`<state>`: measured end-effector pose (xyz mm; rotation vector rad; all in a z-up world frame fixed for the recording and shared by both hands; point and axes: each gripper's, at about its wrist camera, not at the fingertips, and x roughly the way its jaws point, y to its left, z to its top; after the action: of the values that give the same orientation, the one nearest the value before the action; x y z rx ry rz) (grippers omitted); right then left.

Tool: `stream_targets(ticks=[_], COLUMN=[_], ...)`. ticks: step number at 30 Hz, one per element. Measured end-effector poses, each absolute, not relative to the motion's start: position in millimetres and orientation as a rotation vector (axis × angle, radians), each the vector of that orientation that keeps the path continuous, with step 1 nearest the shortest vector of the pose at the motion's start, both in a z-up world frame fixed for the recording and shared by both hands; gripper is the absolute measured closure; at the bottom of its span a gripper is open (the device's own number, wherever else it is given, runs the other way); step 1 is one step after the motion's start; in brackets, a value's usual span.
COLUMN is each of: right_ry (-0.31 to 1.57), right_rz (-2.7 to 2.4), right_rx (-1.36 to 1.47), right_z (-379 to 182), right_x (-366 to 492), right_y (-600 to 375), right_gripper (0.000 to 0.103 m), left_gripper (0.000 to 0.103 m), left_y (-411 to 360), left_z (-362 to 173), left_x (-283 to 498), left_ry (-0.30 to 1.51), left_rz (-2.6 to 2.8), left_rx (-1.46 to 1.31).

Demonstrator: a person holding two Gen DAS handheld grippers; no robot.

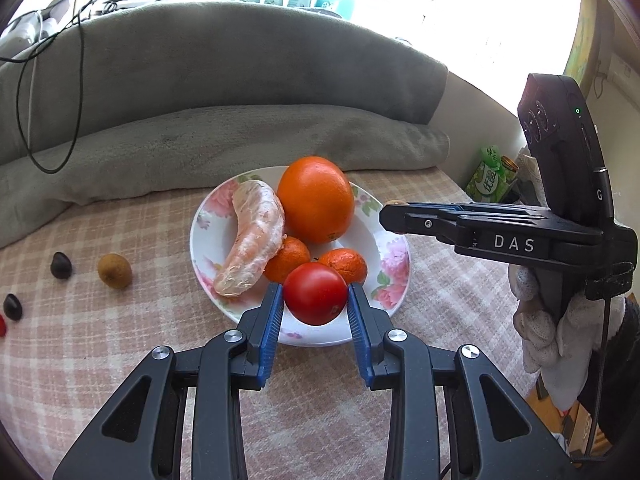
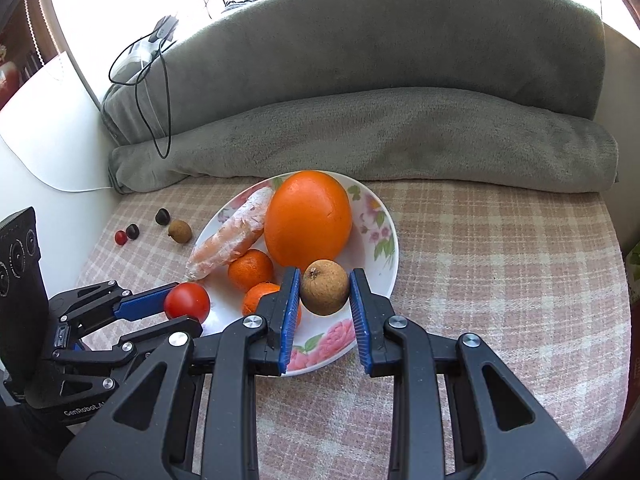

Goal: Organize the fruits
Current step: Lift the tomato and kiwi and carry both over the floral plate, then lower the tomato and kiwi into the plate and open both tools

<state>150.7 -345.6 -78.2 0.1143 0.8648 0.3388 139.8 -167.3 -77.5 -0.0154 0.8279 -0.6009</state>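
Here ribbed blue tool (image 1: 315, 300) pads pinch a glossy round tomato (image 1: 315, 293).

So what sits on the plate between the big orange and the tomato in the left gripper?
Two small mandarins, between the orange and tomato, in the left wrist view.

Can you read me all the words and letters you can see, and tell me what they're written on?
"DAS": white letters on the right gripper.
"G": on the dark camera block above that gripper.
"GenRobot.A…": on the left gripper, the end hidden.
"优酸": on the green packet; its smaller print is too blurred to read.
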Motion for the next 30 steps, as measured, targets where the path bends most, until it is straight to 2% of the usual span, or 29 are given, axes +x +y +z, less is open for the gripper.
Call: stream_targets(ticks=[4,6,8,10,12,14,16,17,19,23,30], right_ry=[0.860,0.859,0.857,0.852,0.846,0.842,0.830,0.823,0.814,0.802,0.798], right_rz=[0.341,0.341,0.340,0.337,0.335,0.332,0.326,0.324,0.321,0.324,0.333], right_rx=[0.116,0.115,0.115,0.117,0.121,0.121,0.122,0.122,0.124,0.129,0.132], right_z=[-77,-76,-75,-75,-74,-73,-71,-70,-68,-63,-60], right_x=[152,152,152,152,151,151,150,149,148,147,148], right_y=[-346,-345,-345,-345,-346,-346,-346,-346,-346,-344,-338], right_gripper=[0.077,0.076,0.075,0.064,0.058,0.052,0.033,0.030,0.022,0.013,0.011], left_gripper=[0.071,0.062,0.061,0.060,0.053,0.051,0.047,0.042,0.040,0.031,0.030], left_y=[-170,-170,-170,-171,-171,-170,-169,-168,-166,-161,-150], left_z=[-79,-79,-78,-77,-77,-76,-76,-75,-74,-72,-67], left_x=[140,140,139,138,138,136,135,134,132,131,129], left_ry=[0.826,0.821,0.816,0.812,0.808,0.805,0.801,0.797,0.791,0.783,0.773], left_rz=[-0.603,-0.602,-0.603,-0.600,-0.600,-0.599,-0.598,-0.598,-0.595,-0.579,-0.555], left_rx=[-0.009,-0.011,-0.012,-0.009,-0.008,-0.007,-0.008,-0.009,-0.011,-0.016,-0.027])
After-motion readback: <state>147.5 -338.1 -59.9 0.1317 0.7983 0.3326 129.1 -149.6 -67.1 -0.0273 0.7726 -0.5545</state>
